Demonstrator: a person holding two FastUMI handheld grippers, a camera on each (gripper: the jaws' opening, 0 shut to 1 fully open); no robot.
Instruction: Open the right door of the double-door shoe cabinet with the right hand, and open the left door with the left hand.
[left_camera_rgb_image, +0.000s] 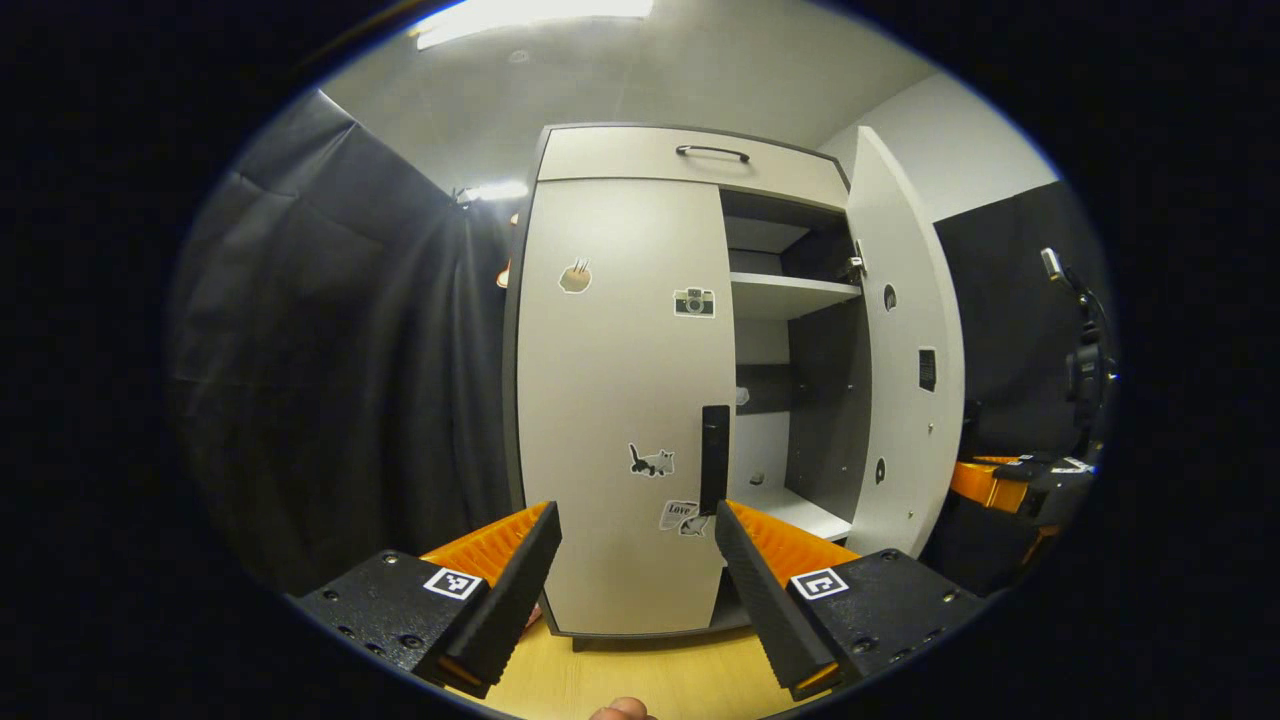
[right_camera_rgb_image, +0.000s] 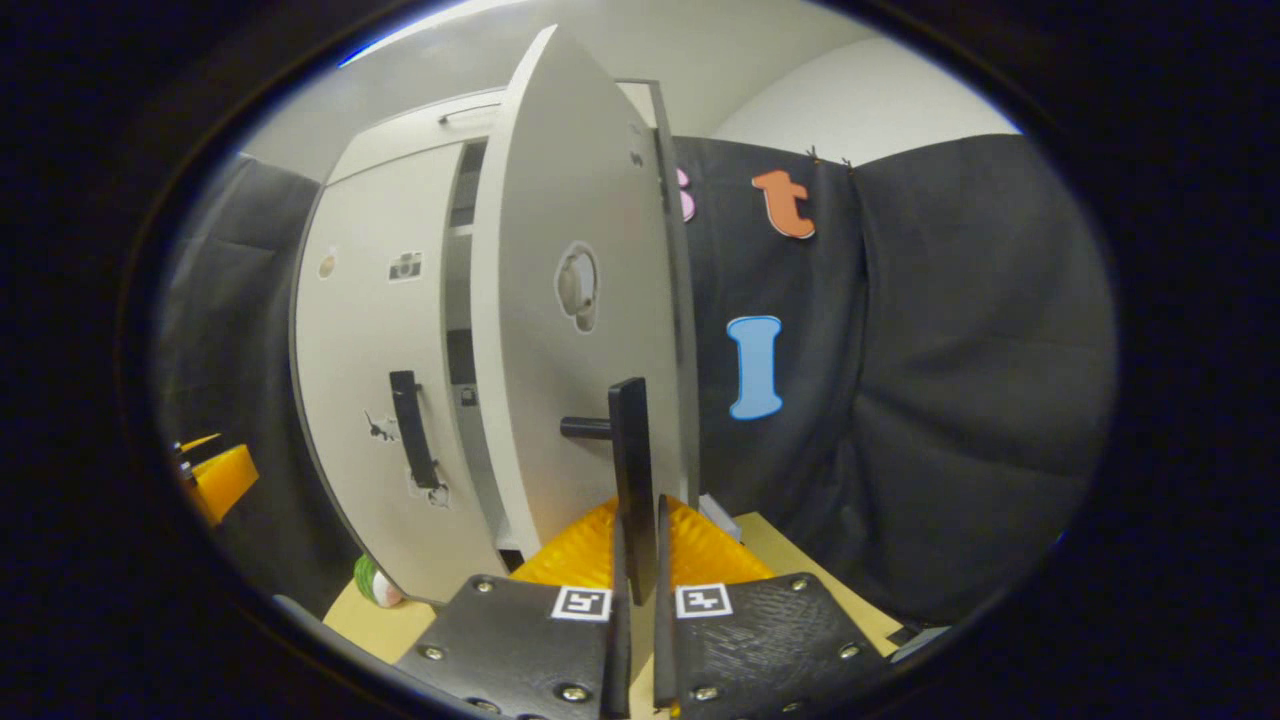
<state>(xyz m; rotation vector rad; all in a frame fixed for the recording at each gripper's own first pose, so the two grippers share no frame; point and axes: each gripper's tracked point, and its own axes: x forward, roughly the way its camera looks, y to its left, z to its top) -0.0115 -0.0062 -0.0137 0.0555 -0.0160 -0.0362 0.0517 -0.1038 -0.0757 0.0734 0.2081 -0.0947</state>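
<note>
My right gripper (right_camera_rgb_image: 636, 545) is clamped on the right handle (right_camera_rgb_image: 631, 470), both fingers pinching the vertical bar with nothing visible between them. The right door (right_camera_rgb_image: 560, 300) is swung well out, roughly edge-on in the right gripper view; in the left gripper view the shelves (left_camera_rgb_image: 790, 292) inside are exposed. I'd call that half of the job done or nearly so.

My left gripper (left_camera_rgb_image: 635, 545) is spread wide and holds nothing. It's aimed at the left door (left_camera_rgb_image: 620, 400), which sits flush and closed. The left handle (left_camera_rgb_image: 714, 458) runs along that door's inner edge, just above my right-side finger (left_camera_rgb_image: 770, 560) in the left gripper view, so I'm near it but offset toward the door's middle. Can't tell whether the finger touches it.

Step in hand: left door approach. Next move, as I judge it: shift the left gripper sideways until the bar sits between the fingers, close on it, then pull outward along the hinge arc. The right gripper should let go or hold the door clear.

Cabinet (left_camera_rgb_image: 690, 160) stands on the table (left_camera_rgb_image: 640, 670).
</note>
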